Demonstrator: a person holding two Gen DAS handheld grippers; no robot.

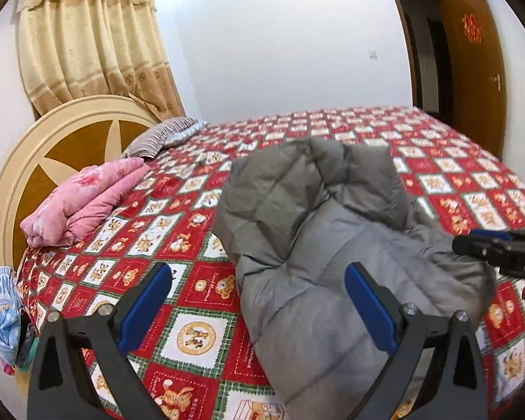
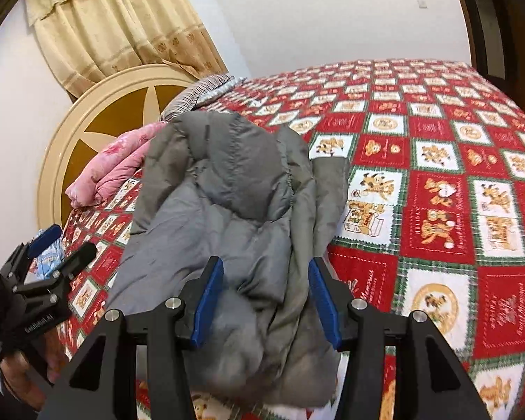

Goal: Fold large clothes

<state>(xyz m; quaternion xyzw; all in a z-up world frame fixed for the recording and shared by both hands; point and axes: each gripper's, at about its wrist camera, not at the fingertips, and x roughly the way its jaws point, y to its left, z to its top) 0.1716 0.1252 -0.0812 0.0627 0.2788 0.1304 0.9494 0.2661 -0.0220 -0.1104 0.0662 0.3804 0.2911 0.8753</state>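
A grey quilted puffer jacket (image 1: 308, 217) (image 2: 234, 210) lies bunched and partly folded on the red patterned bedspread (image 1: 192, 315) (image 2: 437, 210), near the bed's front edge. My left gripper (image 1: 259, 269) hovers above the jacket's left edge with its blue pads wide apart and nothing between them; it also shows in the right wrist view as the left gripper (image 2: 57, 243), held by a hand. My right gripper (image 2: 266, 262) stands open over the near end of the jacket, its pads clear of the cloth. The right gripper's tip (image 1: 490, 250) shows at the right edge.
A folded pink quilt (image 1: 84, 203) (image 2: 112, 171) and a striped pillow (image 1: 164, 136) lie by the round headboard (image 1: 24, 182). Light blue clothing (image 1: 1, 315) hangs off the bed's left side. An open wooden door (image 1: 472, 70) stands behind the bed on the right.
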